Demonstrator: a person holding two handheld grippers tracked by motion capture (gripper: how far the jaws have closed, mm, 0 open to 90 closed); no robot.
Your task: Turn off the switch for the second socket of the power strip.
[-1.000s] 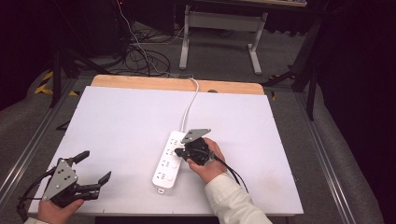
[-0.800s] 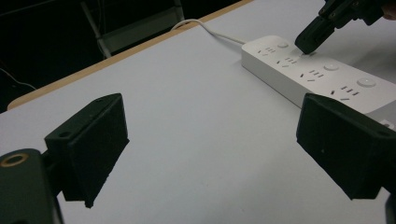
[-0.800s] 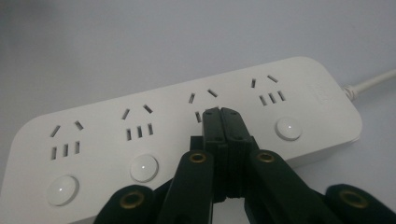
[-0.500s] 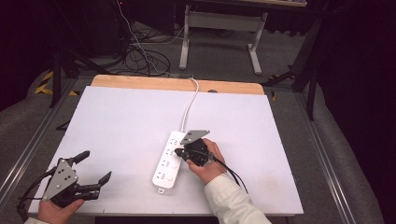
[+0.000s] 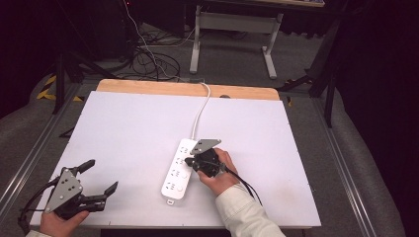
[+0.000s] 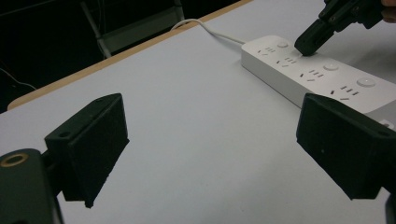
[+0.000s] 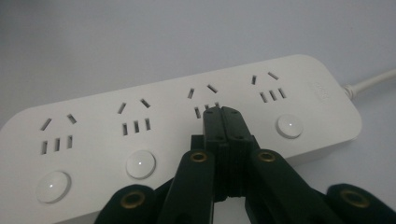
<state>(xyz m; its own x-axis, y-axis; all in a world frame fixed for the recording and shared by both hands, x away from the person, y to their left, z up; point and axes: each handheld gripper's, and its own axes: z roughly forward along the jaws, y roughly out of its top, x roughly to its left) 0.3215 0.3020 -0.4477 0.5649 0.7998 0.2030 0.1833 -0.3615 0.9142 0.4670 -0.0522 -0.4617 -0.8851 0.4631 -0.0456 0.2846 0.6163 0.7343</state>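
Pressing closed jaws onto the unmarked white power strip (image 7: 187,126), right gripper (image 7: 223,112); left gripper (image 5: 99,176) gapes wide.

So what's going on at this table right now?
A person is working on a white power strip on the white table with a gripper in each hand. The right gripper, jaws shut with nothing between them, has its tips down on the strip's top by the third set of sockets, where that socket's round button would be. The left gripper sits open near the table's front left corner, away from the strip.
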